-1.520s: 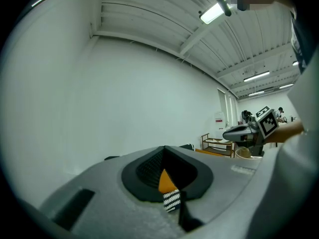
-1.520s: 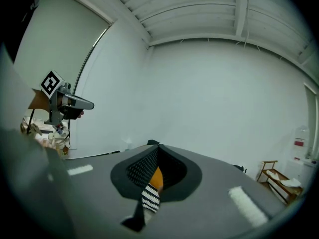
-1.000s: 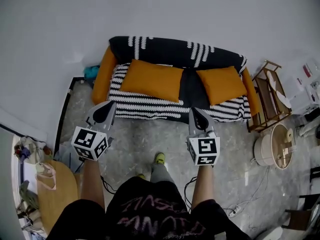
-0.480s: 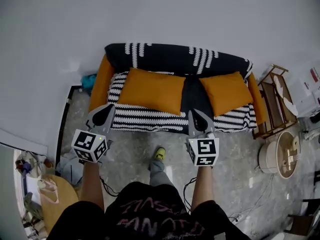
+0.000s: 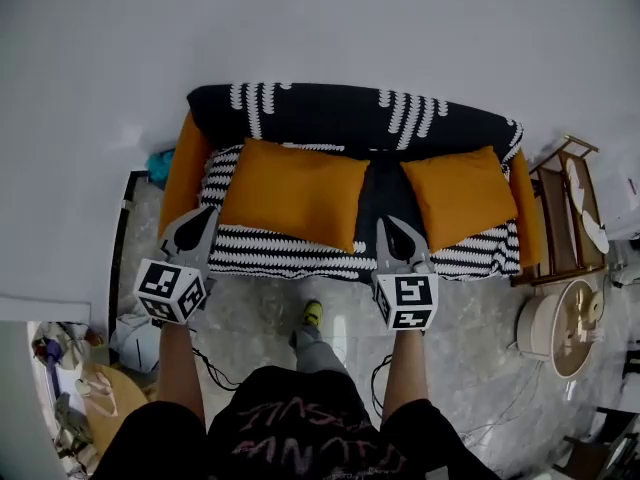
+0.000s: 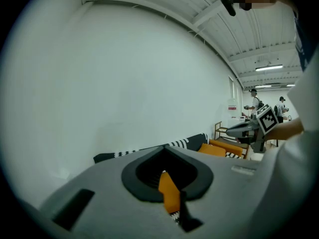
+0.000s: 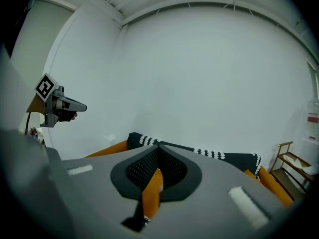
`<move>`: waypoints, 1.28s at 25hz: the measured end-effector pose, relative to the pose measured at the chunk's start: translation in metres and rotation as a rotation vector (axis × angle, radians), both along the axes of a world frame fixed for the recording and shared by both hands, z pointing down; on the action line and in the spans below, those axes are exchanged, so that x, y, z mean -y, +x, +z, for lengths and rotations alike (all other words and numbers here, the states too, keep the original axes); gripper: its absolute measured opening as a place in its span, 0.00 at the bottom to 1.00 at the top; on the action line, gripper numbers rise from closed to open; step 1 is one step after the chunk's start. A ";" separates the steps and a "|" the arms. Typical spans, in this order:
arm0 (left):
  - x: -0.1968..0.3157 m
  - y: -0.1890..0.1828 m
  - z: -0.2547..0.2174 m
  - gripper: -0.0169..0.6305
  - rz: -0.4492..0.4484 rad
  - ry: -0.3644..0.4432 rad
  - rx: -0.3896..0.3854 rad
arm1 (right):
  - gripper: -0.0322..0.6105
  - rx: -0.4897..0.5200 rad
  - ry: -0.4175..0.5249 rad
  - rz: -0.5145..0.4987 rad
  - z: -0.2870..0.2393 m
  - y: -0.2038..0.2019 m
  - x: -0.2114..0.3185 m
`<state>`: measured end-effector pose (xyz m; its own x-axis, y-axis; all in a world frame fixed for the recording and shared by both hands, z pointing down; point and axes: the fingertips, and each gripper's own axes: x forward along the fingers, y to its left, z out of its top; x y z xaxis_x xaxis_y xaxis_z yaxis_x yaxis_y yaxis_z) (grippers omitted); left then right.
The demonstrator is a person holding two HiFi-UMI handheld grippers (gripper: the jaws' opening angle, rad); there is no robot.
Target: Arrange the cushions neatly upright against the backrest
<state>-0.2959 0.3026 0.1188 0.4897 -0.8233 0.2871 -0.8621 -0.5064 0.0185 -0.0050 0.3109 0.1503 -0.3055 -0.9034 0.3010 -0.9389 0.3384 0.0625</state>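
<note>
Just short of the front edge of the sofa [image 5: 290,253], the left gripper [image 5: 200,220] and right gripper [image 5: 389,228] hover with jaws pressed together and nothing in them. On the sofa's seat, the large orange cushion [image 5: 290,190] and small orange cushion [image 5: 460,193] seem to lie flat, short of the backrest [image 5: 340,118]. Jaws arriving unopened would only shove the soft fabric, and a shallow corner pinch could let a cushion sag and flop forward.

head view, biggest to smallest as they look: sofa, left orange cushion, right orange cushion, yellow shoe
1. sofa
2. left orange cushion
3. right orange cushion, clearly smaller than the left
4. yellow shoe, smallest though nearer the camera
</note>
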 end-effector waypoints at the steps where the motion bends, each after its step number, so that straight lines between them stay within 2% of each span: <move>1: 0.014 0.005 0.003 0.04 -0.002 -0.009 0.008 | 0.07 0.003 -0.009 -0.003 0.004 0.007 0.015; 6: 0.068 0.021 0.007 0.04 -0.026 -0.030 0.039 | 0.07 0.016 -0.037 -0.024 0.015 0.026 0.075; 11: 0.095 0.027 0.019 0.04 -0.039 -0.056 0.073 | 0.07 0.027 -0.069 -0.041 0.027 0.029 0.105; 16: 0.116 0.023 0.030 0.04 -0.058 -0.073 0.059 | 0.07 0.033 -0.100 -0.039 0.040 0.030 0.120; 21: 0.132 0.021 0.043 0.04 -0.037 -0.091 0.068 | 0.07 0.026 -0.142 -0.023 0.054 0.027 0.132; 27: 0.154 0.007 0.070 0.03 -0.036 -0.133 0.040 | 0.07 0.000 -0.183 -0.008 0.073 0.018 0.146; 32: 0.173 -0.009 0.096 0.04 -0.038 -0.156 0.055 | 0.07 -0.004 -0.214 0.018 0.098 0.009 0.161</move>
